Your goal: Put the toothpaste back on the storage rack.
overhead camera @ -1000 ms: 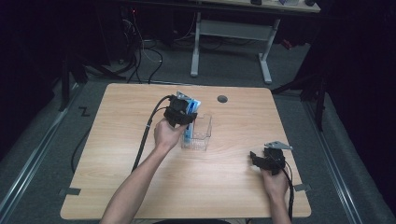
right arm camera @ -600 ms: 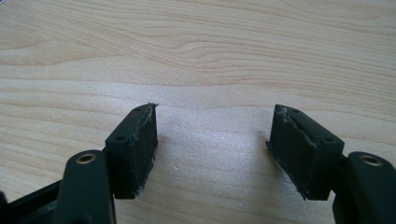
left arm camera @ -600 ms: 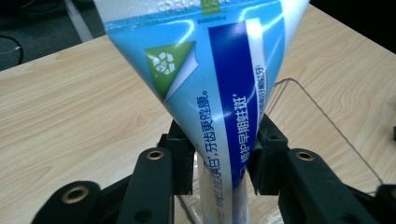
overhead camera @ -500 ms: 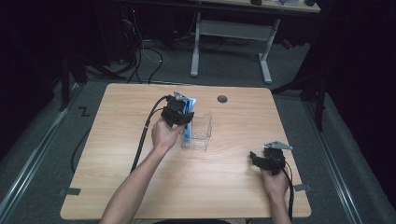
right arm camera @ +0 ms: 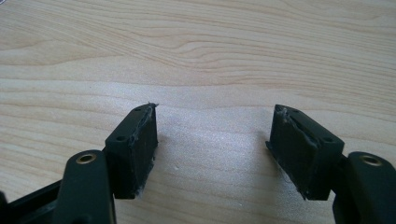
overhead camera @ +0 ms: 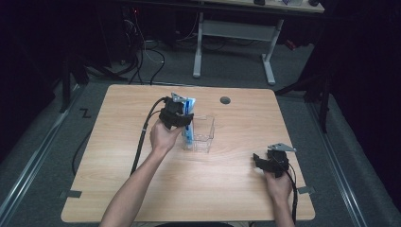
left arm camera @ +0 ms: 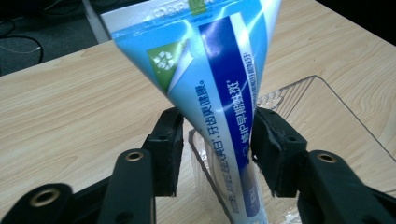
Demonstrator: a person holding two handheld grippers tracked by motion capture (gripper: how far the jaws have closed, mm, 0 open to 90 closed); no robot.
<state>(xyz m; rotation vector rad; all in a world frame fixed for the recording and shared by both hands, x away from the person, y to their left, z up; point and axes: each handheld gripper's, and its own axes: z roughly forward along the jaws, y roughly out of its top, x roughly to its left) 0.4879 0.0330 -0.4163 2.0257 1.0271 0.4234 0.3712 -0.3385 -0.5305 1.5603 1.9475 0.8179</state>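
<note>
A blue and white toothpaste tube (overhead camera: 189, 120) stands upright, cap end down, in the left end of a clear plastic box (overhead camera: 203, 135) at mid-table. My left gripper (overhead camera: 182, 118) is at the tube from the left side. In the left gripper view the tube (left arm camera: 210, 93) rises between the pads of the left gripper (left arm camera: 215, 116), whose jaws have just been opening. A slim gap shows at the left pad (left arm camera: 170, 140), and the box's rim (left arm camera: 327, 93) lies behind. My right gripper (overhead camera: 265, 161) rests near the table's front right. Its jaws (right arm camera: 215, 126) stand open over bare wood.
The wooden table (overhead camera: 213, 189) has a round cable hole (overhead camera: 225, 100) near its far edge. A second desk's white legs (overhead camera: 231, 47) and floor cables (overhead camera: 151, 52) lie beyond the table. The left gripper's cable (overhead camera: 142, 142) trails across the table's left half.
The left hand has shifted only slightly at the tube, which still stands upright in the box. The right gripper has not moved.
</note>
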